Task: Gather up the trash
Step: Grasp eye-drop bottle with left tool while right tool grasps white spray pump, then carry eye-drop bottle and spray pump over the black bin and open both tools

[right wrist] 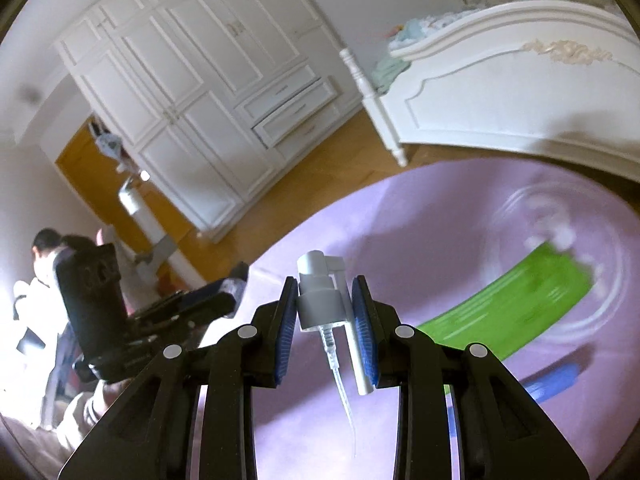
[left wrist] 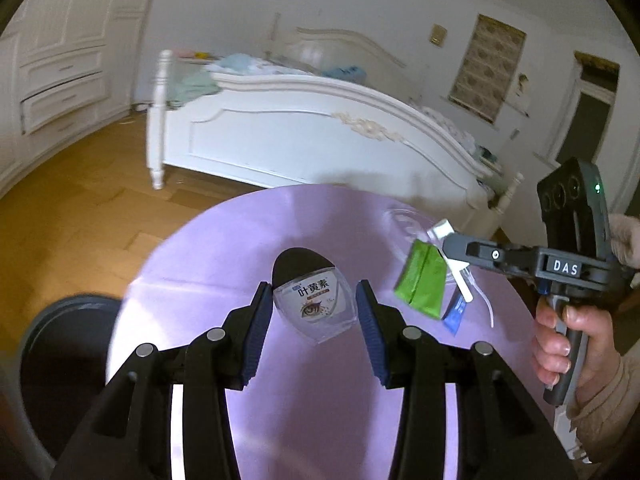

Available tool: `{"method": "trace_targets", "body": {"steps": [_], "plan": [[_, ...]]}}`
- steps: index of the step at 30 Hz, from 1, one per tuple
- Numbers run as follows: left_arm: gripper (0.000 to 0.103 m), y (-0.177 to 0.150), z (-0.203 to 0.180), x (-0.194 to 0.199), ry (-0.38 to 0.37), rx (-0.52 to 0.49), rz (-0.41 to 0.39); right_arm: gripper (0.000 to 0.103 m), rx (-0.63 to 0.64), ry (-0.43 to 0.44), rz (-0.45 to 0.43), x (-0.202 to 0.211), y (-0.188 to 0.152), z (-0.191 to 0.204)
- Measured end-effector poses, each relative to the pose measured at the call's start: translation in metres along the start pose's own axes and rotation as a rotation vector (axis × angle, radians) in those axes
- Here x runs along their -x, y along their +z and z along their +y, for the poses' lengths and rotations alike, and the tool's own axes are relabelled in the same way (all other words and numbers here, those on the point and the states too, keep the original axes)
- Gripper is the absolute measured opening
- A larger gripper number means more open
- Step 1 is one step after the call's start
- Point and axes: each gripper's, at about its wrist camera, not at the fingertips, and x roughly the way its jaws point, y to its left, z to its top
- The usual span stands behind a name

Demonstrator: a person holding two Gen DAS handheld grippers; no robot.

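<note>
- My left tool (left wrist: 316, 312) is spread open, one pad on each side of one eye-drop bottle (left wrist: 314, 302) with a black cap; I cannot tell whether either pad touches it.
- That bottle lies on the round lilac tabletop (left wrist: 224, 248).
- My right tool (right wrist: 326, 320) is clamped on one white spray pump (right wrist: 320, 300), held above the tabletop with its thin dip tube trailing back toward the camera.
- Counted on the tabletop to the right of the bottle: one green packet (left wrist: 422, 284), one blue wrapper (left wrist: 456, 314) just beside it, and one clear plastic lid (left wrist: 400, 220) behind them.
- In the right wrist view the packet and the lid are blurred, so I cannot tell whether they touch.
- One dark grey bin (left wrist: 68, 352) stands on the floor beside the tabletop's left edge.
- One white bed (left wrist: 304, 136) stands beyond the tabletop.
</note>
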Motion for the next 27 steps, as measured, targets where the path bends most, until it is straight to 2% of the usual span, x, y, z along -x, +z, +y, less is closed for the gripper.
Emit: {"method": "trace_targets", "body": {"steps": [9, 16, 22, 27], "plan": [[0.043, -0.034, 0.064, 0.053, 0.080, 0.136, -0.053, 0.029, 0.042, 0.065, 0.089, -0.051, -0.019, 0.070], [0.043, -0.053, 0.111, 0.085, 0.134, 0.212, -0.079, 0.029, 0.059, 0.124, 0.167, -0.111, -0.024, 0.125], [0.043, -0.066, 0.140, 0.093, 0.162, 0.279, -0.081, 0.029, 0.055, 0.162, 0.222, -0.160, -0.029, 0.162], [0.043, -0.080, 0.160, 0.095, 0.175, 0.319, -0.066, 0.029, 0.039, 0.175, 0.258, -0.192, -0.034, 0.176]]}}
